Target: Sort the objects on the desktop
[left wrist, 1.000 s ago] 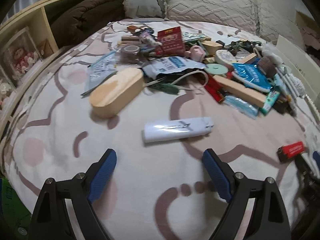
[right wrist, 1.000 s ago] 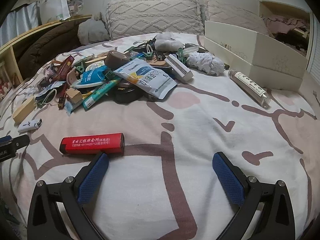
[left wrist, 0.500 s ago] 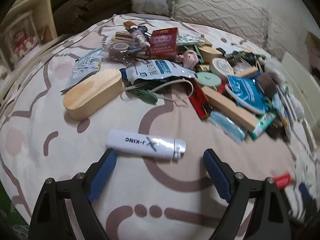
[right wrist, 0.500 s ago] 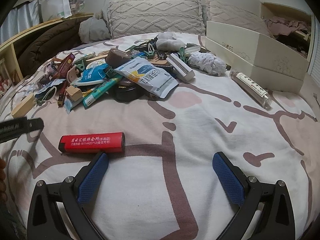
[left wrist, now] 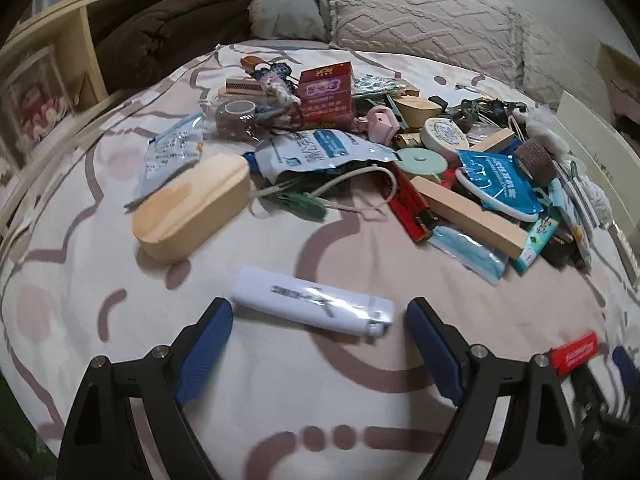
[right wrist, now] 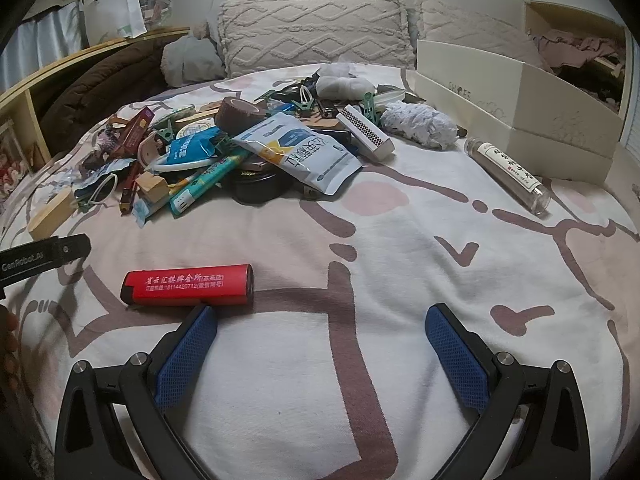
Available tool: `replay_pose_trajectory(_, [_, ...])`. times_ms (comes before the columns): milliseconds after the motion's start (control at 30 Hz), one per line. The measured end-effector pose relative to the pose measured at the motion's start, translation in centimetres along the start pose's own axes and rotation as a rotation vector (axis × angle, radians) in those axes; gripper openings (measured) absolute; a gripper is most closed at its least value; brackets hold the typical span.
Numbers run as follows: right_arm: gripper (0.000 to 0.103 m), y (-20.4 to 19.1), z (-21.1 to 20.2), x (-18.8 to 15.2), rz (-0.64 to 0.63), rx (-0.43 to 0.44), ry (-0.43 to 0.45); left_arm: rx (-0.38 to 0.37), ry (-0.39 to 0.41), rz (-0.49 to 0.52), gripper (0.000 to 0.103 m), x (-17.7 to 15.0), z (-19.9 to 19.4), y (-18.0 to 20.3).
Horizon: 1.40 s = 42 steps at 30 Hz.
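Lining up my wide-open left gripper [left wrist: 319, 318] on the white plastic lighter [left wrist: 314, 305] lying crosswise on the bed [left wrist: 280, 392] just ahead, I should rotate to pinch its narrow sides. My right gripper [right wrist: 321, 330] gapes empty beside the red lighter [right wrist: 188, 284].

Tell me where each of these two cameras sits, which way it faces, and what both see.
Left wrist: on the left gripper, low over the bed, facing the white lighter and the clutter pile; both open fingers show.
Right wrist: on the right gripper, facing the red lighter and pillows; open fingers show, left gripper's tip at left.
Shared: red lighter, pile.
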State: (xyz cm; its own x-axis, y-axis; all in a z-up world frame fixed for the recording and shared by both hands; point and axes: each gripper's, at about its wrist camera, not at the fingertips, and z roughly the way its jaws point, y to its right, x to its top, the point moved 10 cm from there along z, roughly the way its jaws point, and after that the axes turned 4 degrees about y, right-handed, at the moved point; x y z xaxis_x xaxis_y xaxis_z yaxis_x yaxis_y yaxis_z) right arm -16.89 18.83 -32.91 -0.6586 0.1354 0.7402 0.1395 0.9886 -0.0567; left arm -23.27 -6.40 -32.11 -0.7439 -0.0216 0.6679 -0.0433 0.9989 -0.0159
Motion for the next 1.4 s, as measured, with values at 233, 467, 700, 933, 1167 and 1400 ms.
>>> replay_pose_trajectory(233, [0.103, -0.1, 0.2, 0.0, 0.0, 0.009, -0.007, -0.054, 0.006, 0.1, 0.089, 0.0, -0.1, -0.3])
replay_pose_trajectory(467, [0.103, -0.2, 0.3, 0.0, -0.01, 0.002, -0.008, -0.087, 0.028, 0.256, 0.089, 0.3, 0.1, 0.6])
replay_pose_trajectory(700, [0.103, -0.5, 0.3, 0.0, -0.027, -0.021, 0.003, -0.135, 0.017, 0.199, 0.089, 0.0, 0.4, 0.2])
replay_pose_trajectory(933, [0.103, -0.8, 0.1, 0.1, -0.043, -0.028, 0.014, -0.111, 0.047, 0.148, 0.082, -0.4, 0.2, 0.0])
replay_pose_trajectory(1167, [0.103, -2.7, -0.6, 0.1, -0.098, 0.039, 0.023, -0.091, 0.084, 0.137, 0.081, -0.8, 0.0, -0.2])
replay_pose_trajectory(1400, [0.103, -5.4, -0.9, 0.3, -0.1, 0.081, -0.006, -0.099, 0.104, 0.132, 0.081, -0.9, 0.1, -0.4])
